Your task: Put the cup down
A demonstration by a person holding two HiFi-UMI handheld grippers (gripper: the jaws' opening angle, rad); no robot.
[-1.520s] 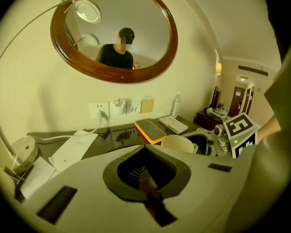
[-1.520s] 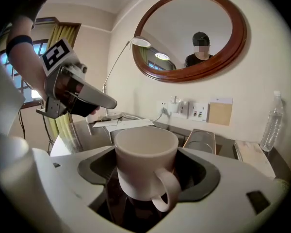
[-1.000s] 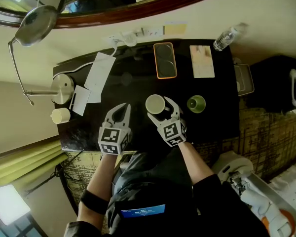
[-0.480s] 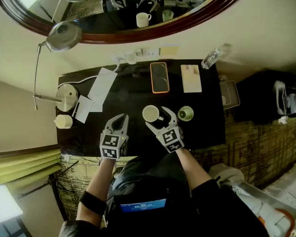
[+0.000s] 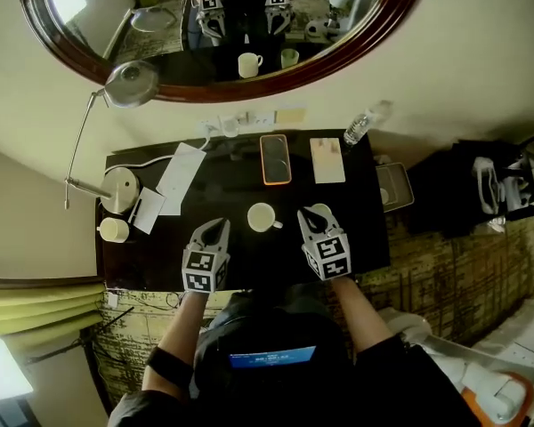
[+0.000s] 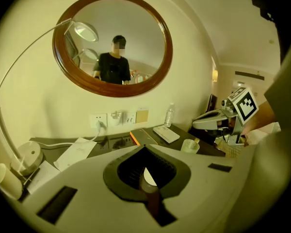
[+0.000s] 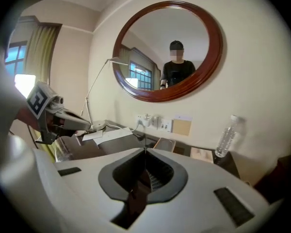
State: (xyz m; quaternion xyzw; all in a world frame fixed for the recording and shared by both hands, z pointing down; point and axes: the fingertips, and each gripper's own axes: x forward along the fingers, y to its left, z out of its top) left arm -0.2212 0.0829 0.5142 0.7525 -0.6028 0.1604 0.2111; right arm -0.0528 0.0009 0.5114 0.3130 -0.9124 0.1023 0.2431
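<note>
The cup (image 5: pixel 262 217) stood upright on the dark tabletop (image 5: pixel 365 238), its handle turned toward the person's right. It sat free between the two tongs and a little beyond their tips, touched by neither.

The left tongs (image 5: pixel 217 229) hung to the left of the cup, pressed together with nothing in them; the left gripper view showed their tips (image 6: pixel 145 147) meeting in one seam. The right tongs (image 5: pixel 310 221) hung to the right of the cup, clear of its handle. They had just been closing, and the right gripper view showed them (image 7: pixel 145 151) drawn together with nothing between them.

Just beyond the right tongs stood a pale green glass (image 5: pixel 322 208), partly covered by them in the head view. Farther back lay a phone (image 5: pixel 276 159) in an orange case and a notepad (image 5: pixel 327 160) side by side, with a bottle (image 5: pixel 358 129) near the back right corner. On the left side of the tabletop were the round base of a lamp (image 5: pixel 120 189) and a sheet of paper (image 5: pixel 180 176).

An oval mirror (image 5: pixel 222 34) hung on the wall above, and it reflected the person, both tongs, the cup and the glass.
</note>
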